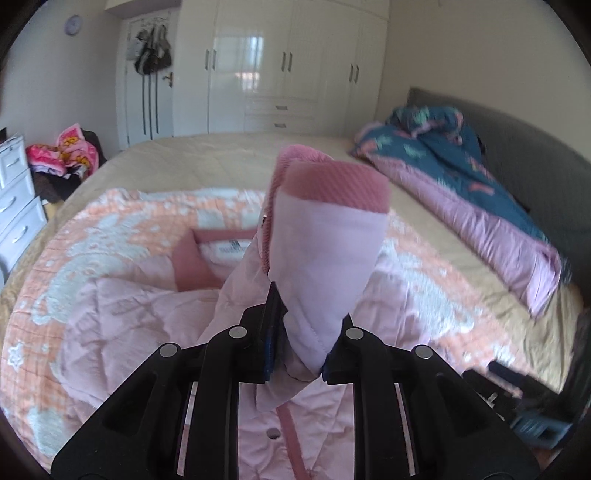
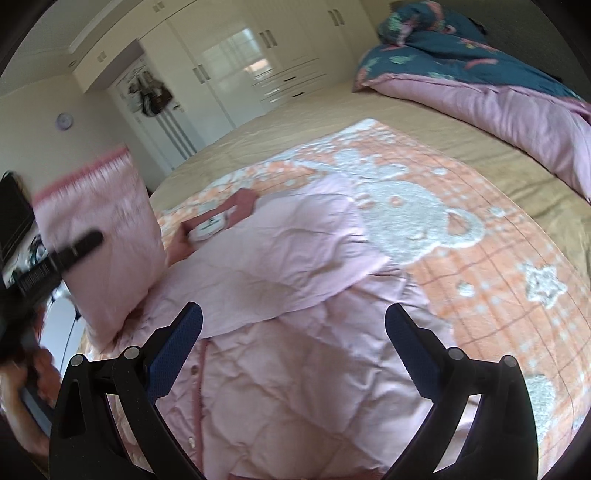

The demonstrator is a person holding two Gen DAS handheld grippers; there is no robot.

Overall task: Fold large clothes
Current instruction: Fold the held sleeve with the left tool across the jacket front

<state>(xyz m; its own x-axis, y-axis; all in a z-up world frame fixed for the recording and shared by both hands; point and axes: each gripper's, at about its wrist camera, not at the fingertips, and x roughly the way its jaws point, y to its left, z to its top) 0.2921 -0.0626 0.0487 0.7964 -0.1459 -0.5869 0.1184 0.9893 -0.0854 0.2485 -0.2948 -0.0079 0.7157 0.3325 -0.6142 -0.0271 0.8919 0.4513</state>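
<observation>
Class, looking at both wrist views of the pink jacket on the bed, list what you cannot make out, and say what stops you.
- Collar label text: left view, too small and blurred.
- Raised sleeve and left gripper: right view, motion blur.
- Jacket hem: both views, cut off by the bottom edge and gripper bodies.
- Jacket front beyond the sleeve: left view, hidden by the sleeve that the left gripper pinches.
- Clock hands: too small.

Soft, even daylight fills both views, bright but without hard shadows. The glossy wardrobe doors (image 1: 255,62) carry a window's glare. Fisheye distortion bends the bed (image 2: 295,110) and walls, and dark vignetting rings the corners. Motion blur smears the lifted pink sleeve (image 2: 99,236) in the right wrist view and softens the left view's right edge.
</observation>
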